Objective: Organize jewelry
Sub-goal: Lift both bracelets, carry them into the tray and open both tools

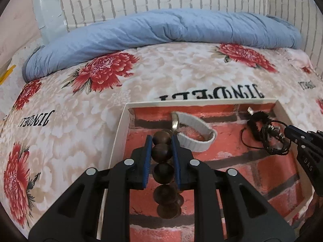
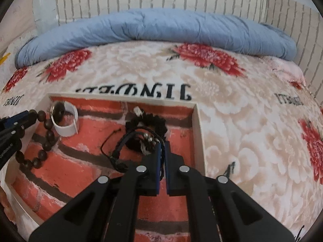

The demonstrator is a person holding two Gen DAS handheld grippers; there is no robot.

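Note:
A shallow white box [image 1: 119, 133] with a red brick-print floor lies on the bed; it also shows in the right wrist view [image 2: 198, 125]. My left gripper [image 1: 162, 139] is shut on a brown wooden bead bracelet [image 1: 163, 170], which hangs over the box's left side [image 2: 47, 139]. My right gripper [image 2: 162, 144] is shut on a black cord bracelet [image 2: 129, 141] over the box's right part, seen from the left wrist view too [image 1: 271, 139]. A white band [image 1: 198, 136] with a metal ring rests on the box floor. A black fuzzy band [image 2: 149, 121] lies behind the cord bracelet.
The box sits on a floral blanket [image 1: 161, 74] with red flowers. A rolled blue quilt [image 1: 161, 28] lies along the far side against a white brick-pattern wall. A clear plastic container [image 1: 46, 10] stands at the back left.

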